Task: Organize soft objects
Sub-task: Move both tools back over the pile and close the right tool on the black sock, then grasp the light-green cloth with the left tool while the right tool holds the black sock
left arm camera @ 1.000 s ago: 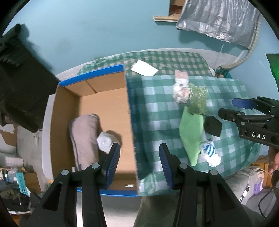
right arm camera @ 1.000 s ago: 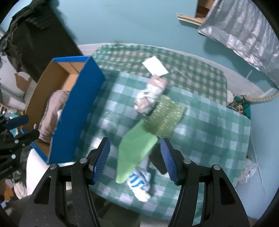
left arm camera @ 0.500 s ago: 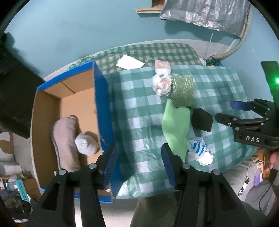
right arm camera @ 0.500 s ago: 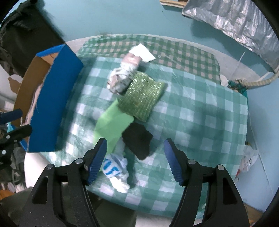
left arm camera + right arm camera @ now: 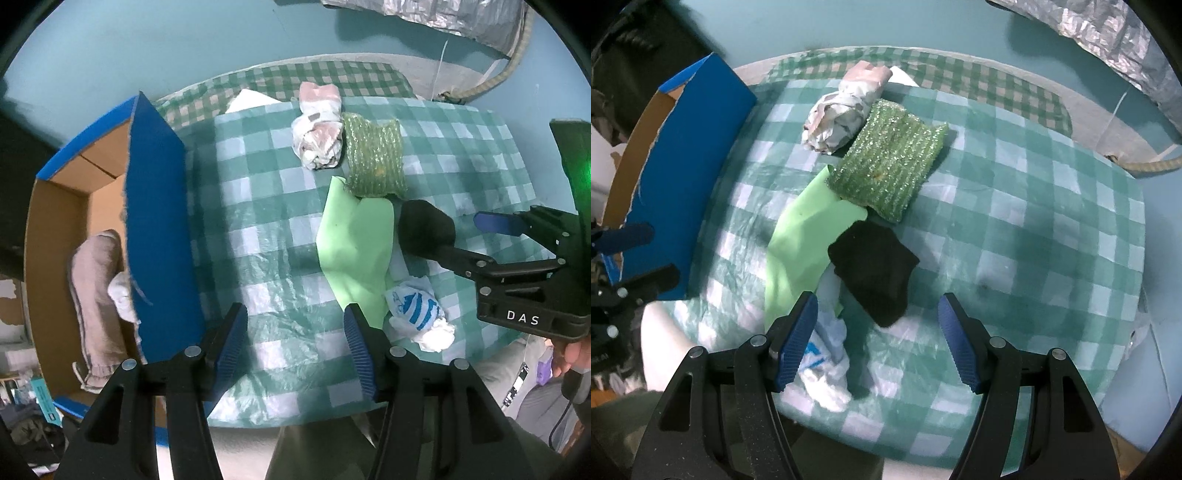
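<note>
Left tongs (image 5: 295,332) above the checked cloth on the surface (image 5: 266,221), jaws opening, nothing between the blue pads, only cloth under them. Right tongs (image 5: 877,339) also spread, empty, hanging over the near edge of the pile, with the black cloth (image 5: 875,269) just ahead at 12 o'clock. In the left view, right tongs (image 5: 465,240) seen from the side at 3 o'clock, with a hand (image 5: 576,354) on the grip. Soft things in a loose row on the surface: a pink and white bundle (image 5: 319,127) at 12 o'clock, a glittery green pad (image 5: 375,157) touching it, a light green sheet (image 5: 354,251) partly under the pad, the black cloth (image 5: 424,229) beside the sheet, and a white bag with blue stripes (image 5: 417,310) at 4 o'clock, close to the edge. At 9 o'clock, a cardboard box with blue outer walls (image 5: 159,229), standing against the surface edge; inside it a beige folded towel (image 5: 96,295) and a white rolled sock (image 5: 122,295) next to the towel. A white paper (image 5: 247,99) far back, behind the bundle.
</note>
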`<state>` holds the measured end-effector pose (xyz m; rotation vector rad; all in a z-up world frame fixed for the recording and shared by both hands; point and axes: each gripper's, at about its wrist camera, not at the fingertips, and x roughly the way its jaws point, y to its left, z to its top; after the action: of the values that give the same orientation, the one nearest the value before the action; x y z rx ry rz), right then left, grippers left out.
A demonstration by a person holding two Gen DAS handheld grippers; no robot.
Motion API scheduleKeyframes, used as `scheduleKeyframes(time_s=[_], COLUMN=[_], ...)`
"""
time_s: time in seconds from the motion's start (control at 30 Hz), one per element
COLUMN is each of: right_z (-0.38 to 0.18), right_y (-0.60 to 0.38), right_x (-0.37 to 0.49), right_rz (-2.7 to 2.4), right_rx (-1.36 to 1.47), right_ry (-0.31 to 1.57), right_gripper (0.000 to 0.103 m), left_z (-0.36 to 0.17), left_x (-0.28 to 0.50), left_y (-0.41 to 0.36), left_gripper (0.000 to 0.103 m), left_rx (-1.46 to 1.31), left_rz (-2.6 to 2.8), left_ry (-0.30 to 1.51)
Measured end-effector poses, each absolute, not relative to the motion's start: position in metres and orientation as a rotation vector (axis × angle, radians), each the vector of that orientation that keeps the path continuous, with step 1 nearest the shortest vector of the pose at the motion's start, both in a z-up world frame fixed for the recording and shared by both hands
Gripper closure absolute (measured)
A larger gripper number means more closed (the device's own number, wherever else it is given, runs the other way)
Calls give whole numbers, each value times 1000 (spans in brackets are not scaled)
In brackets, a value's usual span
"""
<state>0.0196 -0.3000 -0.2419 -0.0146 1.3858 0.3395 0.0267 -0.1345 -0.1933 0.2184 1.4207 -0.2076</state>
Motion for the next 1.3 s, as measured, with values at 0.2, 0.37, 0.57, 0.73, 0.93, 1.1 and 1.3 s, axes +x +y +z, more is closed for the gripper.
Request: scheduleKeyframes(time_s=[0.2, 0.37, 0.57, 0.73, 0.93, 1.1, 1.3], right_z=[-251, -263, -275, -283, -278, -274, -265], right_y=[-291, -286, -283, -284, -292, -311, -324], right_x=[30, 38, 43, 46, 46, 42, 35], right_rz=[365, 370, 378, 400, 414, 365, 360], right_rx=[-28, -57, -61, -41, 0, 40, 54], right_ry=[1364, 1373, 1398, 1416, 1414, 1430, 1423], right_gripper=[34, 34, 34, 48, 63, 63, 63], left_z=[-215, -228, -239, -244, -250, -256, -274], left_x=[34, 41, 46, 48, 55, 58, 64], left_y=[-137, -137, -139, -145, -147, -150, -149], left_gripper=[47, 46, 45, 45, 45, 45, 45], left_rx=[214, 198, 187, 191, 195, 252, 288], left_rz=[-203, -201, -200, -208, -215, -200, -216], left_ry=[1443, 1449, 1466, 1471, 1467, 1403, 1401])
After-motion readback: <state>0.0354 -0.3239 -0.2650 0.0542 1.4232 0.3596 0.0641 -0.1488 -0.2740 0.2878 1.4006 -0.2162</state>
